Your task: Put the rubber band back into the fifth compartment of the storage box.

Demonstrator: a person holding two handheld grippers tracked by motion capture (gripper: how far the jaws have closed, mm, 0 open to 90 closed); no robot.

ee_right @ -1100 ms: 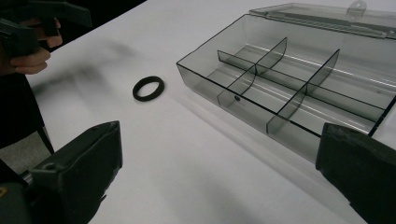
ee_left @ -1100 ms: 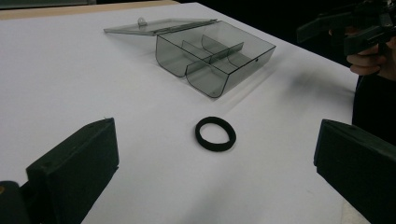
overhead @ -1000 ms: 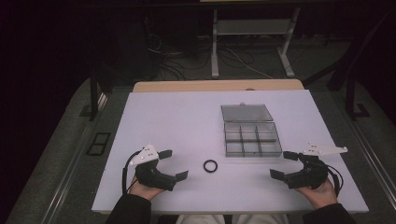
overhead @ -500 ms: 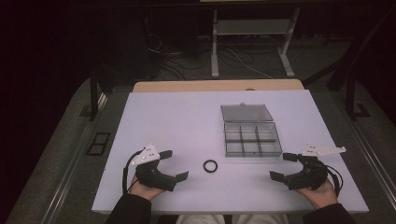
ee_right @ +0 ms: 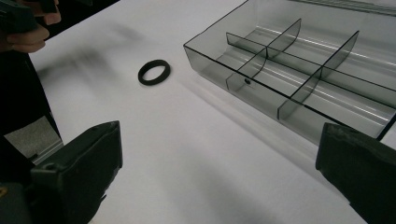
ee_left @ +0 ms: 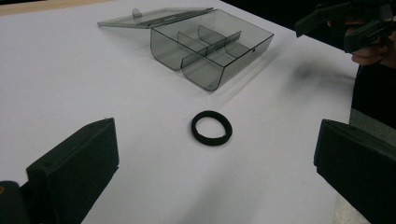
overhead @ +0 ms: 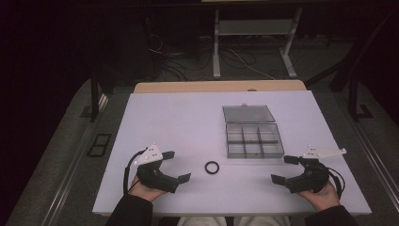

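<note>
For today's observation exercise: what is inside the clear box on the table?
The box stands open, its lid folded flat behind it. Dividers split it into six compartments, and every one visible through the clear walls is empty. The black ring lies outside on the table.

no text, label, brand, number or sign can be read anywhere in these views.
</note>
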